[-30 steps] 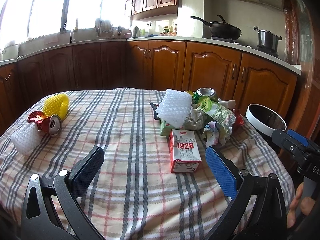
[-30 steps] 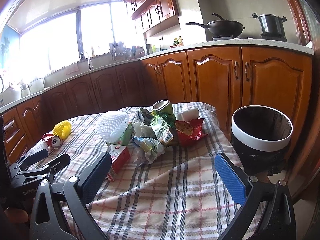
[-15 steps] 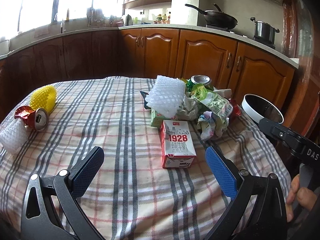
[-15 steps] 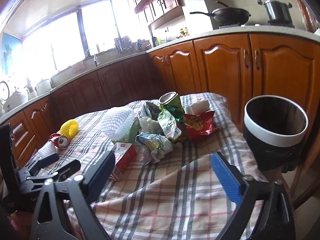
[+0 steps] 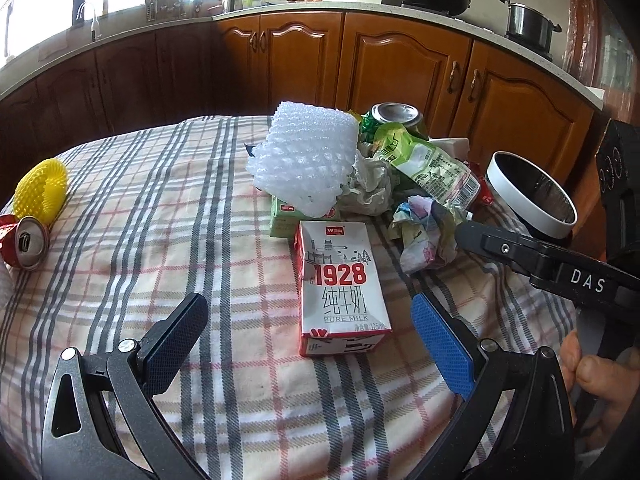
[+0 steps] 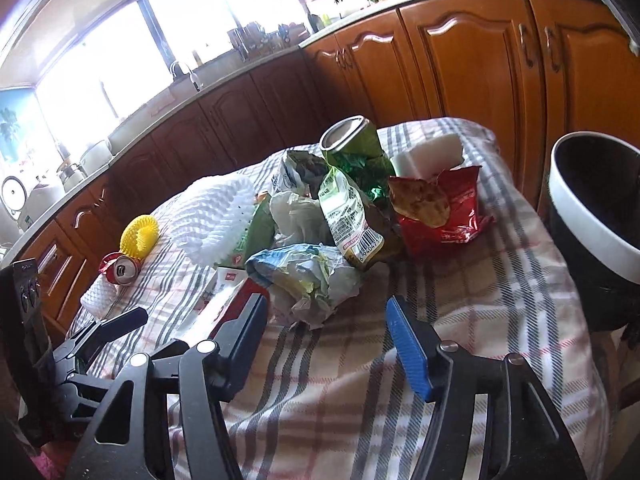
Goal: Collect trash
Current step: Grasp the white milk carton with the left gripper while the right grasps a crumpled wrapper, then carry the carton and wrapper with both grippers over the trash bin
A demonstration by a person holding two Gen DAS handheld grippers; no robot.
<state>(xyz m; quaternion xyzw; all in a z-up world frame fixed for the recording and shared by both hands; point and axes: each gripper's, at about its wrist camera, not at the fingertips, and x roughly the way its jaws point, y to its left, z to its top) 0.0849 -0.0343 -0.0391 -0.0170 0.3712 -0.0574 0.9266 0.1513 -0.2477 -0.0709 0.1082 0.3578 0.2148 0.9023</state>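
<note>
A red and white 1928 milk carton [image 5: 342, 286] lies flat on the plaid tablecloth [image 5: 160, 240], just ahead of my open, empty left gripper [image 5: 306, 334]. Behind it is a trash pile: white foam net [image 5: 306, 164], green can [image 5: 396, 118], green wrapper [image 5: 430, 164], crumpled paper [image 5: 424, 232]. My right gripper [image 6: 326, 330] is open and empty, its jaws close to the crumpled paper [image 6: 308, 276]. A red snack bag [image 6: 440, 212] and the green can [image 6: 352, 140] lie beyond. The black bin with a white rim [image 6: 592, 216] stands off the table's right edge.
A yellow foam ring [image 5: 40, 192] and a crushed red can [image 5: 24, 242] lie at the table's left side. A white foam block [image 6: 426, 156] sits behind the snack bag. Wooden kitchen cabinets [image 5: 400, 64] run behind the table. The right gripper's body [image 5: 560, 272] crosses the left wrist view.
Both grippers have moved forward toward the trash pile. The milk carton is now close to the left gripper's jaws and the crumpled paper close to the right gripper's jaws. The trash has not moved.
</note>
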